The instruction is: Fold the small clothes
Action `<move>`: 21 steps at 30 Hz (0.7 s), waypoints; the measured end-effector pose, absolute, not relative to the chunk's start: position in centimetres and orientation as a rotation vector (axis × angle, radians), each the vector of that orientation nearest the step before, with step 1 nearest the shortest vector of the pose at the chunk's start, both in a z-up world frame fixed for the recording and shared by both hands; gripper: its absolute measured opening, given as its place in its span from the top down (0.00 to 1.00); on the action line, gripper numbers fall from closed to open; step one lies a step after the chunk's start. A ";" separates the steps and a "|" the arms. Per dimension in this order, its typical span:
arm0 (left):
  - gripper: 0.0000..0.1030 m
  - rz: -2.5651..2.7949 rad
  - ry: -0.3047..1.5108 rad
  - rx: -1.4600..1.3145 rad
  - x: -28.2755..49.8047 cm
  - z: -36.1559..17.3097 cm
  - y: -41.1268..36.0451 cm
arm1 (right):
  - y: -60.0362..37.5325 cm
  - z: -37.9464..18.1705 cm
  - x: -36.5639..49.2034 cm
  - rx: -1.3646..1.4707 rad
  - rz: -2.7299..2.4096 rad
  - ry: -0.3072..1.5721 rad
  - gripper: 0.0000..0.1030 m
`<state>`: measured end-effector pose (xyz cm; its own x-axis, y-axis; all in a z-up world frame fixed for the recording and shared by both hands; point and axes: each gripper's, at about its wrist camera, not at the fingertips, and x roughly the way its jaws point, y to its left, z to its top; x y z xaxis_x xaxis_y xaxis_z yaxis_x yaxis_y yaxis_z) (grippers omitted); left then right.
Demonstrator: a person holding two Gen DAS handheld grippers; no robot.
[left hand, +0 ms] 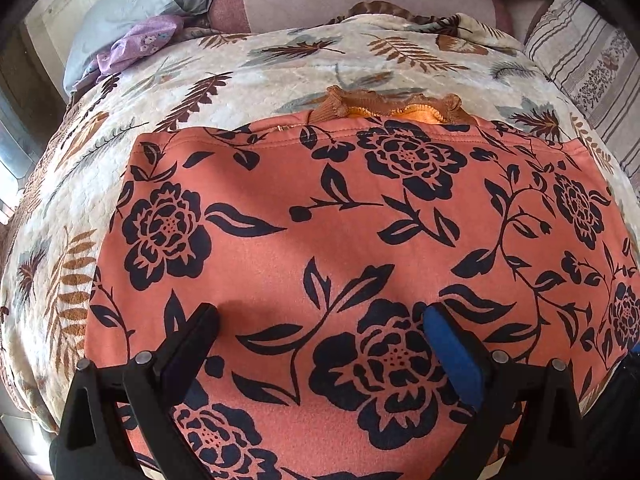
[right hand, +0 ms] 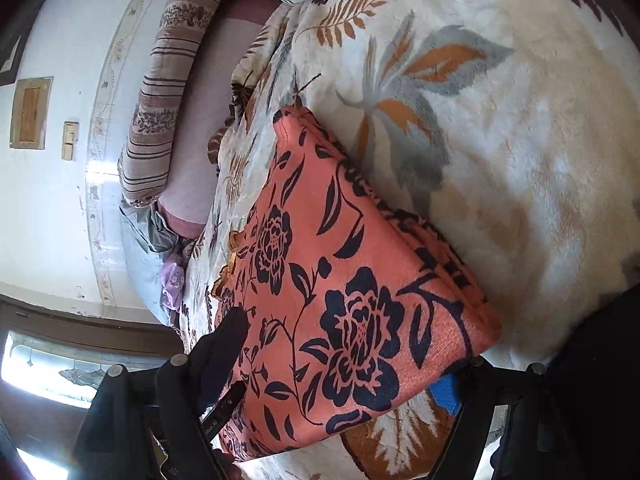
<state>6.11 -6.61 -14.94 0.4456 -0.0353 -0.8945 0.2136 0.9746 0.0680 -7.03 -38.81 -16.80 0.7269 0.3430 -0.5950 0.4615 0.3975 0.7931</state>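
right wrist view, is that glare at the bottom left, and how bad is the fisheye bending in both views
Right wrist view: yes, the window at lower left is blown out; the wall trim bows strongly. Left wrist view: even light, a soft shadow beside the left gripper on the floral garment; the blanket bulges, corners vignette black.

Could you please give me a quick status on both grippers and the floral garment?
Left gripper open, above the coral floral garment. Right gripper open, fingers straddling its folded corner. Garment lies folded on the leaf-print blanket. Nothing in the way.
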 end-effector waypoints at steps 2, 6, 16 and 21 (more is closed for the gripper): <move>0.01 -0.151 1.111 0.174 6.0 -14.5 -6.5 | -38.7 -16.8 -6.9 1.180 -0.087 0.808 0.20; 0.01 -0.182 1.042 0.152 5.3 -12.2 -6.7 | -38.8 -16.8 -6.8 1.188 -0.088 0.810 0.20; 0.00 -0.181 1.104 0.200 5.5 -14.8 -7.5 | -38.5 -16.7 -5.6 1.107 -0.088 0.868 0.54; 0.01 -0.168 1.024 0.231 5.0 -13.7 -7.5 | -38.8 -16.8 -5.9 1.147 -0.095 0.846 0.42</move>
